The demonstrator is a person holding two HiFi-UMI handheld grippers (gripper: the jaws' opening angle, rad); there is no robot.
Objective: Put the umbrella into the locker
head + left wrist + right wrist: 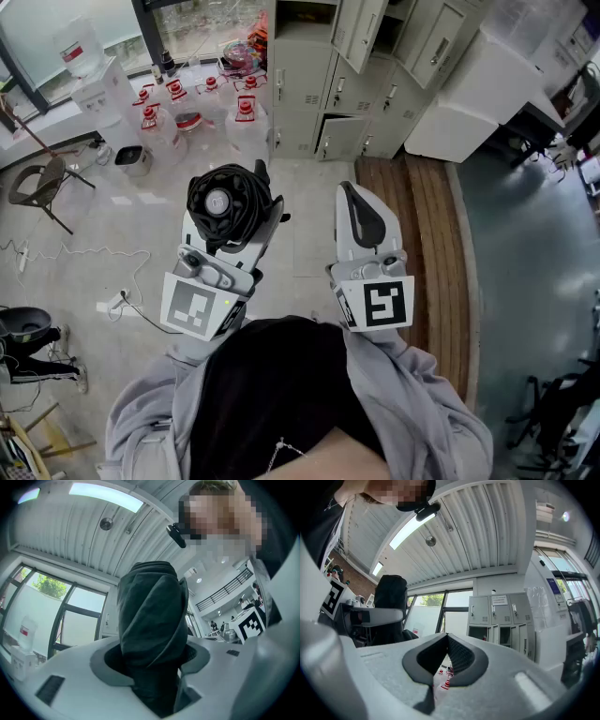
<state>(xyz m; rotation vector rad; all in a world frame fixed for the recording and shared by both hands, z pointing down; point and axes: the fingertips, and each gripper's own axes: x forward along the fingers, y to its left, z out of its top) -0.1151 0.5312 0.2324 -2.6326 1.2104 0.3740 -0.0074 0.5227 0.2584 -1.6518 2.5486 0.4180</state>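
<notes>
A black folded umbrella [226, 201] stands upright in my left gripper [232, 225], which is shut on its lower part; in the left gripper view the umbrella [151, 616] fills the space between the white jaws. My right gripper [361, 217] is beside it to the right, shut with nothing between its pads [457, 658]. The grey lockers [323, 89] stand ahead across the floor, some with doors open. In the right gripper view the lockers [499, 618] show two open lower compartments, and the umbrella [391, 602] appears at the left.
Several red-capped water bottles [202, 108] and a water dispenser [98, 89] stand left of the lockers. A folding chair [42, 183] and cables [112, 300] are at the left. A wooden floor strip [422, 244] and a white cabinet [478, 94] lie to the right.
</notes>
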